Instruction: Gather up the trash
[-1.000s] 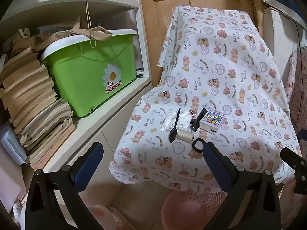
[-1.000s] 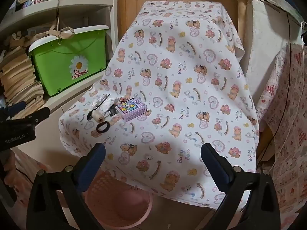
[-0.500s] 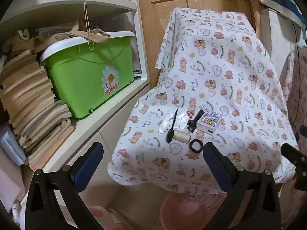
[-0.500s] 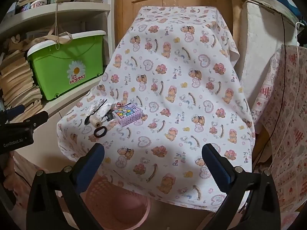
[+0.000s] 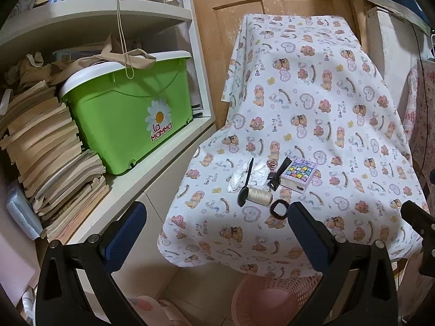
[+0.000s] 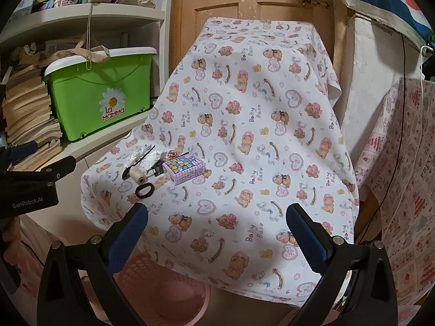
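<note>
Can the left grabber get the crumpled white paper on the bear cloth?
Probably yes. The left gripper is open and empty, and nothing stands between it and the paper. But a black spoon lies across the paper, so it may get pinched too.

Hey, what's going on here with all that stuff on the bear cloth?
A person holds two claws, left claw and right claw, both open and empty, back from the covered table. A small pile sits untouched on the cloth: crumpled tissue, black spoon, thread spool, black ring and a colorful box. A pink basket waits below.
</note>
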{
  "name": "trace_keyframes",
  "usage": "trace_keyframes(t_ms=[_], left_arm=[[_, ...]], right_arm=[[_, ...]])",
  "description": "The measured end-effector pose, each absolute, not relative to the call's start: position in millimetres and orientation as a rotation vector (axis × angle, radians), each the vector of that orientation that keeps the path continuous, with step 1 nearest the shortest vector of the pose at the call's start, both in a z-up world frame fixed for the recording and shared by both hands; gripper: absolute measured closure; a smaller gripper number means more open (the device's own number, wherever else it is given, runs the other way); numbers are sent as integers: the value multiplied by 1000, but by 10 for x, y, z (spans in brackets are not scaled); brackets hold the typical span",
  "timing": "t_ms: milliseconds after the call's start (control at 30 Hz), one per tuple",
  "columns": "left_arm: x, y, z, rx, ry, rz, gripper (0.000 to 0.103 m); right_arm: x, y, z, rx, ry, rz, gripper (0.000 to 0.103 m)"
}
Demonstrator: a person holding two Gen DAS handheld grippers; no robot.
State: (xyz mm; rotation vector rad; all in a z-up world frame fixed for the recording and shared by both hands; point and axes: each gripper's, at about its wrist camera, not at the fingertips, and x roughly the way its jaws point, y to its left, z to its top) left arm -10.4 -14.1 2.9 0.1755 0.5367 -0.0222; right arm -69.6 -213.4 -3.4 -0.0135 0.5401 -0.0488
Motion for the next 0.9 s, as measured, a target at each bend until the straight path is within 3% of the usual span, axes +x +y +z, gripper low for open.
trace_keyframes(t_ms=[900], left_arm=[[-127, -134, 55, 186, 525, -25, 1]], right_arm=[[-733, -2088, -21, -48, 529, -50, 1]])
